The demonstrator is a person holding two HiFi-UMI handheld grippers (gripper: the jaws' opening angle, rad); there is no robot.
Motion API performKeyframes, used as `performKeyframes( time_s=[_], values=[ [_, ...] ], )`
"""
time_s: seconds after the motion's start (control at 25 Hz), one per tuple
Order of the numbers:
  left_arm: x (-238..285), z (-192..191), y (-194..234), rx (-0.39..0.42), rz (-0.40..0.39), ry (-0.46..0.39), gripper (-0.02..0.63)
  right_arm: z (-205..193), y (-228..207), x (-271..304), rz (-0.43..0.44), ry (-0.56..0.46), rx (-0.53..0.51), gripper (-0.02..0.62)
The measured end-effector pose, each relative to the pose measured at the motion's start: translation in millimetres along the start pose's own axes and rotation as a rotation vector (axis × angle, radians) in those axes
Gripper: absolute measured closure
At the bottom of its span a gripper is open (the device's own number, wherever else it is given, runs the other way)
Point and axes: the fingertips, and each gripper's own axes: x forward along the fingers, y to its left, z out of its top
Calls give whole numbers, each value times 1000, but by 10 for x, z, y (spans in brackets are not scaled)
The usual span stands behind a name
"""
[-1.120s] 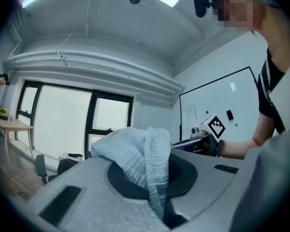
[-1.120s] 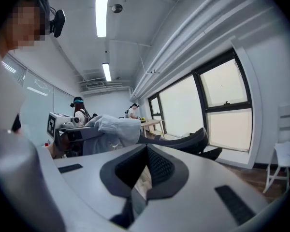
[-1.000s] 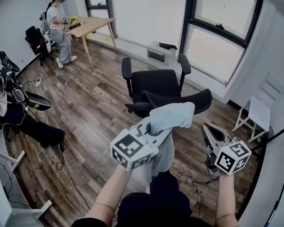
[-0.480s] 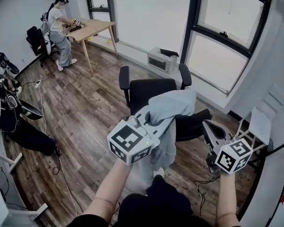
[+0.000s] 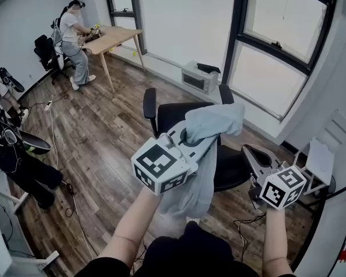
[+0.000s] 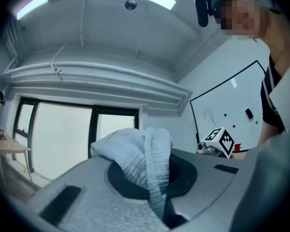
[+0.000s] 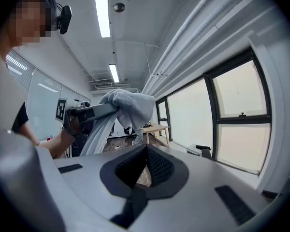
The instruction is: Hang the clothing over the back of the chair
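A light blue-grey garment [image 5: 214, 122] is bunched at the tip of my left gripper [image 5: 186, 138], which is shut on it. The rest of the cloth hangs down below the jaws. In the left gripper view the garment [image 6: 135, 153] is pinched between the jaws of that gripper [image 6: 152, 180]. The black office chair [image 5: 176, 115] stands just beyond, and its backrest [image 5: 233, 167] faces me, partly hidden by the cloth. My right gripper [image 5: 255, 159] is to the right of the backrest, shut and holding nothing. From the right gripper view [image 7: 146, 151] the garment [image 7: 129, 105] hangs off the left gripper [image 7: 94, 112].
A wooden desk [image 5: 112, 36] with a person [image 5: 69, 33] at it stands far left. A white unit [image 5: 199, 75] sits on the floor under the windows. A white folding chair [image 5: 317, 154] is at right. Another person [image 5: 6, 143] and cables [image 5: 69, 195] are at left.
Both grippers have moved forward and upward toward the chair. The garment has risen with the left gripper and now hangs in front of the chair's backrest.
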Motion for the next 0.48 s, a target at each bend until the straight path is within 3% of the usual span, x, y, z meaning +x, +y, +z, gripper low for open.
performKeyframes(
  time_s=[0.28,0.48],
  values=[
    [387,302,446,-40,21,-85,598,130,-349,151,-13,-5,0,594],
    [725,375,819,-39,54,-100,598,250,-686,259,-32,-14,-6,594]
  ],
)
